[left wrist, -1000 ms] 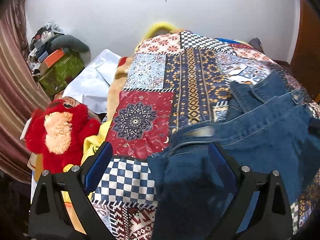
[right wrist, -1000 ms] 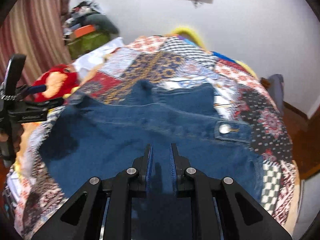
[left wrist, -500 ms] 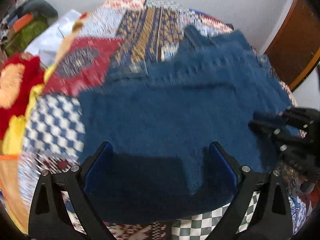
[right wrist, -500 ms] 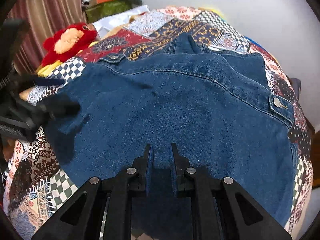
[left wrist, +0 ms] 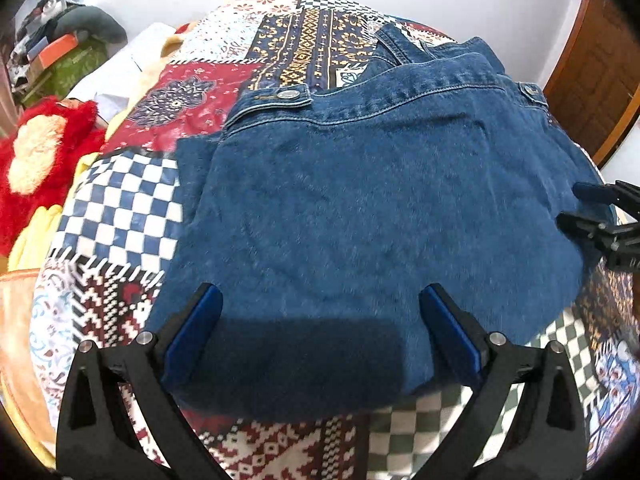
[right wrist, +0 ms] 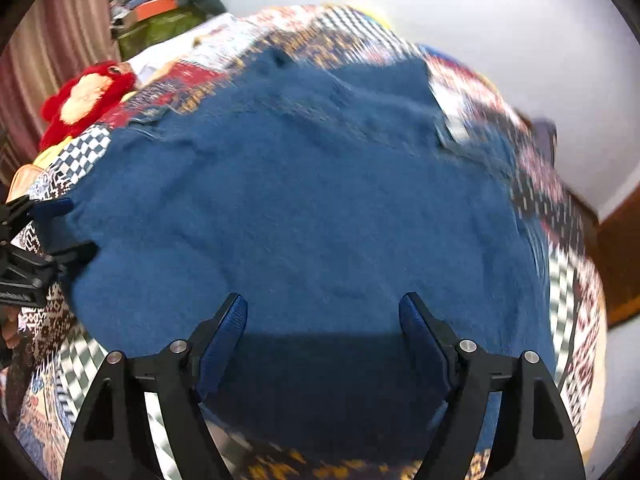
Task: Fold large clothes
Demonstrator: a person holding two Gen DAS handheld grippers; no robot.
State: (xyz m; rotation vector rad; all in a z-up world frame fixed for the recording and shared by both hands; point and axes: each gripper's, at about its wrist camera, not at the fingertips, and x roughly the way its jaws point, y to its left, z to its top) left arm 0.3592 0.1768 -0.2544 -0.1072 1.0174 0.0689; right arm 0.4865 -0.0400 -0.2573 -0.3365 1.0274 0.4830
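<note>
The denim garment (left wrist: 380,208) lies spread flat on the bed, its waistband with two metal buttons at the far edge and its near edge close to both cameras. It looks already doubled over, since a second denim layer peeks out along its left side and beyond the waistband; I judge one fold is made and another is due.

The left tongs (left wrist: 320,332) hover just above the near edge with the blue pads wide apart, gripping nothing. The right tongs (right wrist: 322,336) are likewise spread open over the near part of the cloth, empty; this view is motion-blurred. Each tool shows at the edge of the other's view, so they flank the garment, probably placed to take its two near corners or sides together.

Under the denim is a patchwork bedspread (left wrist: 120,208) of checks and ornate panels. Off the bed's left side sits a red plush toy (left wrist: 36,160); farther left, a pile of clutter (left wrist: 60,60) against a white wall. A wooden door (left wrist: 600,72) stands at the right.
</note>
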